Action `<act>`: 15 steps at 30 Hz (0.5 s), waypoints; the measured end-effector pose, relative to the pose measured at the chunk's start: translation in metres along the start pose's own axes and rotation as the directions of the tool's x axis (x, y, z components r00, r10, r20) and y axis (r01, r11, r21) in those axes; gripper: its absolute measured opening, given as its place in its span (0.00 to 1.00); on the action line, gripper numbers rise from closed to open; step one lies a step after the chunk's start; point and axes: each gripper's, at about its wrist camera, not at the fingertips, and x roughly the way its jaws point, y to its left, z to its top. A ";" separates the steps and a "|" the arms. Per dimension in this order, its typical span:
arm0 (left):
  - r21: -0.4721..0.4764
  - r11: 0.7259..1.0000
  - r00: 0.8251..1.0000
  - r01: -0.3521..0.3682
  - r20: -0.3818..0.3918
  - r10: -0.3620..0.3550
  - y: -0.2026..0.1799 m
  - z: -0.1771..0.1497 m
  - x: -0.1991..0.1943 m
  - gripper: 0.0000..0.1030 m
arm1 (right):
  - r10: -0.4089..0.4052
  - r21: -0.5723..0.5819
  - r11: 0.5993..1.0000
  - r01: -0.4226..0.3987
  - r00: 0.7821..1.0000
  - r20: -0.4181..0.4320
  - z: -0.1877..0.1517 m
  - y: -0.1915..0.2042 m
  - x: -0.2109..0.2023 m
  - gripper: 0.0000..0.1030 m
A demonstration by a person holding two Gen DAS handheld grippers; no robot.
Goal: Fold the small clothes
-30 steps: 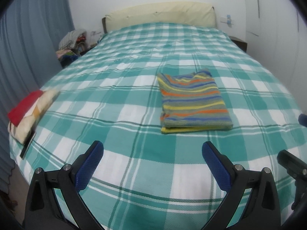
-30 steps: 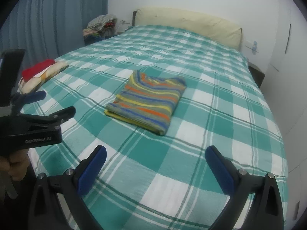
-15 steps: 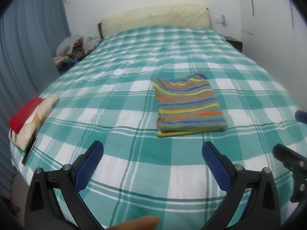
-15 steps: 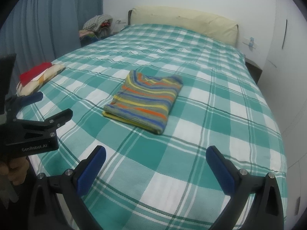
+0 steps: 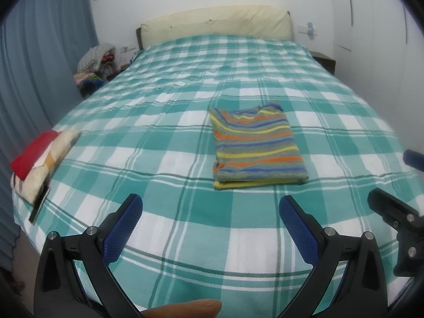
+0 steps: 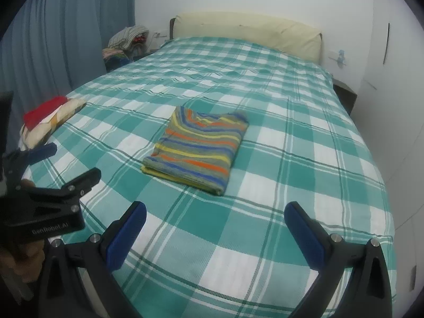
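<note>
The striped shirt (image 5: 258, 145) is sitting folded in a neat rectangle mid-bed (image 5: 185, 228). Both claws, left (image 5: 209, 225) and right (image 6: 215, 230), are hanging wide and empty near the bed's foot, well short of the shirt, probably since the folding looks finished.

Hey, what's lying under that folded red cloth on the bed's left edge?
The red cloth rests on a cream patterned folded fabric, which hides anything beneath it.
</note>
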 end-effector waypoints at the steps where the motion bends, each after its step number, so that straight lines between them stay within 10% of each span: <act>1: -0.004 1.000 1.000 0.003 -0.004 -0.003 0.001 0.000 0.000 1.00 | -0.001 -0.002 1.000 0.001 1.000 0.002 0.001 0.001 -0.001 1.00; 15: -0.022 1.000 1.000 -0.017 -0.004 0.017 0.006 0.001 -0.002 1.00 | -0.016 -0.015 1.000 0.016 1.000 0.000 0.006 0.010 0.001 1.00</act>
